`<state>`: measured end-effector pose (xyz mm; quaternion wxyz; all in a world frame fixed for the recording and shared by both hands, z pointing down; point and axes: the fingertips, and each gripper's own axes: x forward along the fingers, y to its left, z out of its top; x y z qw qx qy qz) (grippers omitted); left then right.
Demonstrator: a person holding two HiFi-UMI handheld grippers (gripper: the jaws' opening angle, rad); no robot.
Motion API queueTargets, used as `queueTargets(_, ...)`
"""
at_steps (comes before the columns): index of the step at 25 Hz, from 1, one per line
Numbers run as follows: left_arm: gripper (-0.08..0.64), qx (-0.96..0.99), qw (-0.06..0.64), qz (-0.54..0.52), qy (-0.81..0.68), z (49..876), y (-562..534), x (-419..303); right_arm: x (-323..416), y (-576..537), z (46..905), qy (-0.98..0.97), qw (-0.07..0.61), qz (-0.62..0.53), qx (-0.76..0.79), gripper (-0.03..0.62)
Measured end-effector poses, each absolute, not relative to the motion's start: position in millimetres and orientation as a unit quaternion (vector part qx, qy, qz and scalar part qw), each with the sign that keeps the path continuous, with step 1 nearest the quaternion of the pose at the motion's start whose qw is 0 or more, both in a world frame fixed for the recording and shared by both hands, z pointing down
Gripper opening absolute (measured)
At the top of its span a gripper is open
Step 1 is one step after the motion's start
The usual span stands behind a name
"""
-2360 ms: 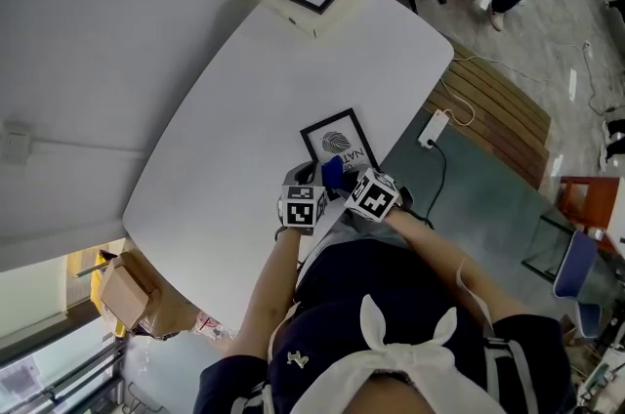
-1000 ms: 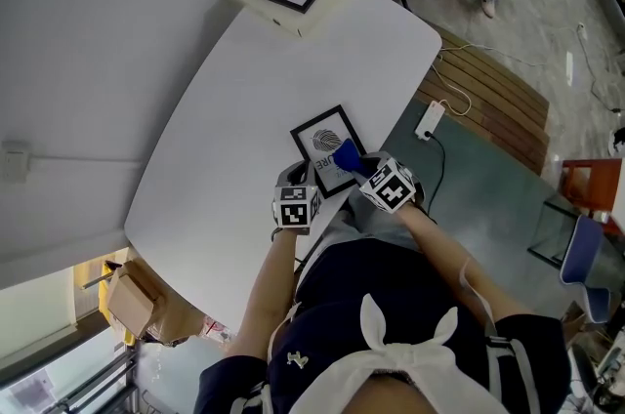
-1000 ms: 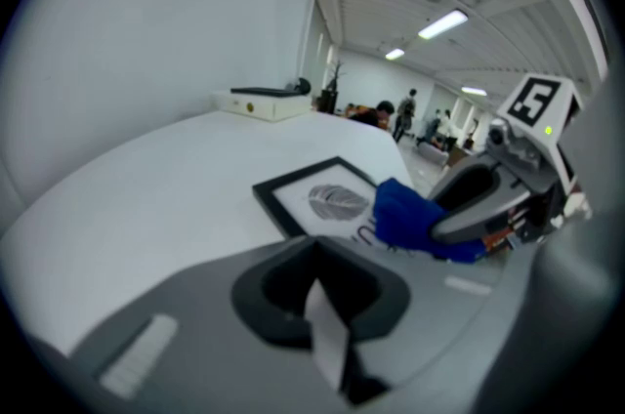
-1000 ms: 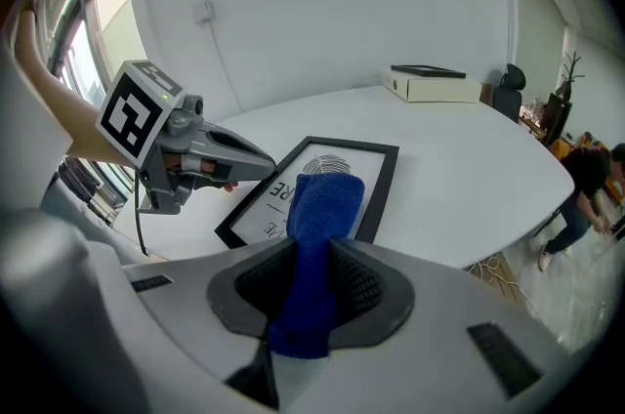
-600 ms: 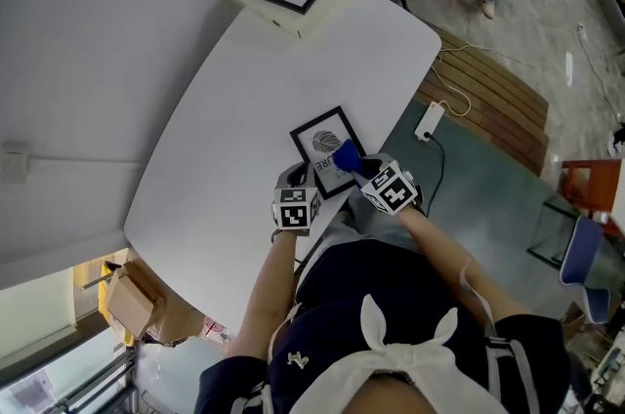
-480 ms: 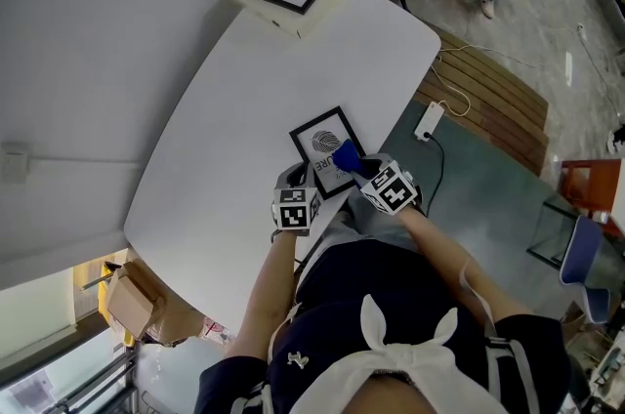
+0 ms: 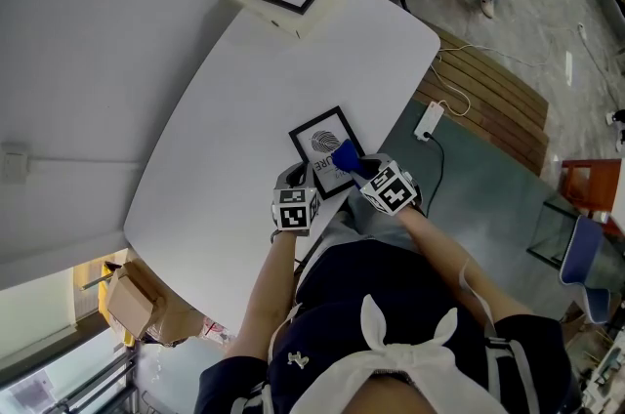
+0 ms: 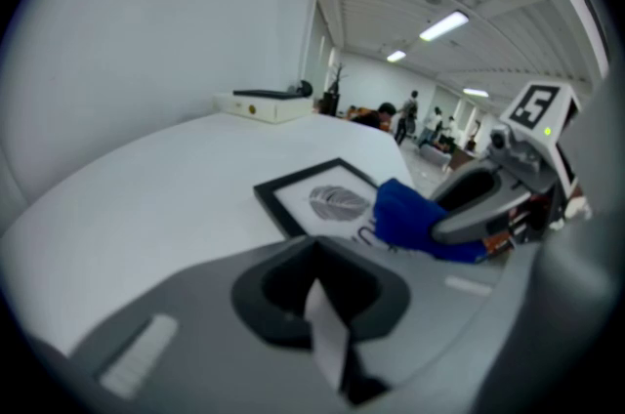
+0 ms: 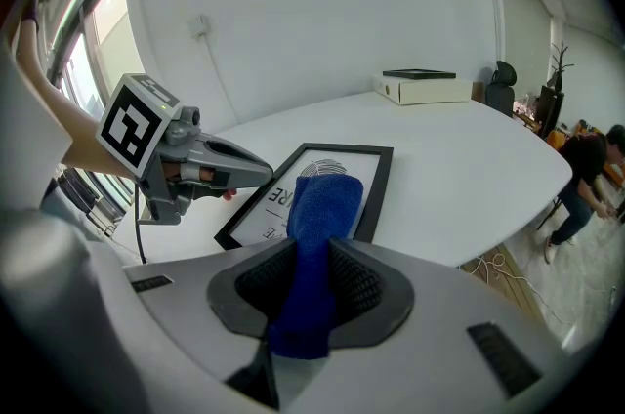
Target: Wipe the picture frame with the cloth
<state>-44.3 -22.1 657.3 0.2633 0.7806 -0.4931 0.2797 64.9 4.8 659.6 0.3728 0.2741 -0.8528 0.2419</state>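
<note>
While right gripper [image 7: 357, 170] clamps blue cloth [image 7: 343, 154], cloth's free end overlies near-right part of picture frame [image 7: 319, 135], flat on table [image 7: 244, 100]. Frame's long axis runs straight ahead from cloth. Left gripper [image 7: 297, 180], jaws together and empty, sits just beside frame's near-left corner.

The right gripper [image 9: 311, 293] had its jaws clamped on a folded blue terry cloth [image 9: 322, 205], whose far end lay on a black-framed white print [image 9: 366, 170] flat on the white rounded table [image 9: 469, 158]. The grey left gripper [image 9: 256, 172] with its marker cube hovered at the frame's left edge. A cream box [image 9: 425, 90] sat at the table's far end.
</note>
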Motion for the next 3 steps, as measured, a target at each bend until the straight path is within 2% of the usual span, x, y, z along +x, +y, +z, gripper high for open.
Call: queueTargets(3, 0.005, 0.781, 0.263, 0.279, -0.494, 657.5, -22.0, -43.8, 65.2, 5.2, 659.4, -0.853, 0.373, 0.242, 0.274, 0.092)
